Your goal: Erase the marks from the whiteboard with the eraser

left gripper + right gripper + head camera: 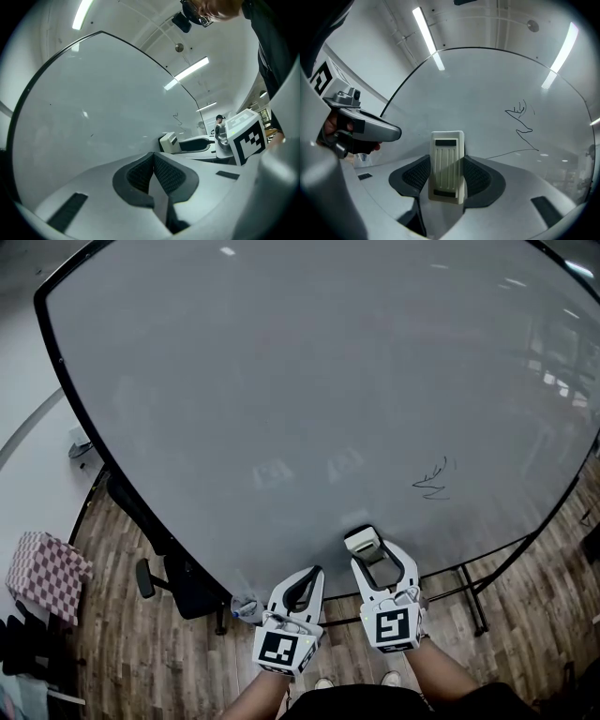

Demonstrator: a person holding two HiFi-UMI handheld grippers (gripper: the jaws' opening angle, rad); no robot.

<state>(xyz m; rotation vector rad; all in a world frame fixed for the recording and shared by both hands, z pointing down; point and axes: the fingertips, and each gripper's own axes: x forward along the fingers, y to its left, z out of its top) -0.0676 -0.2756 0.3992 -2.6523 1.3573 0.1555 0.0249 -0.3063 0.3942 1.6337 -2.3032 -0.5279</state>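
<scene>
A large whiteboard (281,381) fills the head view, with black scribbled marks (432,482) at its lower right. My right gripper (367,550) is shut on a cream eraser (363,540), held near the board's lower edge, left of and below the marks. In the right gripper view the eraser (447,166) stands clamped between the pads, and the marks (522,123) lie up and to the right. My left gripper (309,579) hangs beside it, shut on nothing, its pads (164,174) pressed together.
The whiteboard stands on a black metal frame (469,582) over a wooden floor (122,652). A black office chair (164,568) sits below the board's left edge. A checkered cloth (42,573) lies at far left. Another person (219,123) stands far off.
</scene>
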